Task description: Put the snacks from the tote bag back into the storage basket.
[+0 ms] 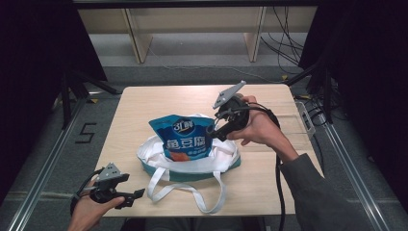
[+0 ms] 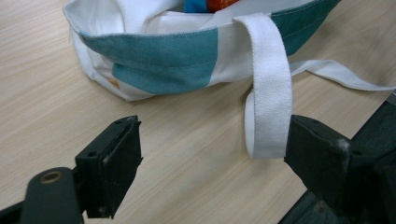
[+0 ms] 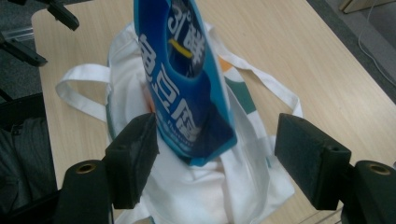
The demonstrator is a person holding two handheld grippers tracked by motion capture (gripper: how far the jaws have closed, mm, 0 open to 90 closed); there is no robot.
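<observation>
Snack pouch [image 1: 184, 138] stood upright inside the slumped tote bag [image 1: 159, 161]; right gripper [image 1: 217, 129] and left gripper [image 1: 132, 197] both gaped, gripping nothing.

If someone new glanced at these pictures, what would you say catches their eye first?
The bright blue snack bag stands upright in the white and teal tote bag at the middle of the table. The right tongs are open beside the snack bag's upper corner. The left tongs sit open at the table's near edge, by the tote's white strap.
</observation>
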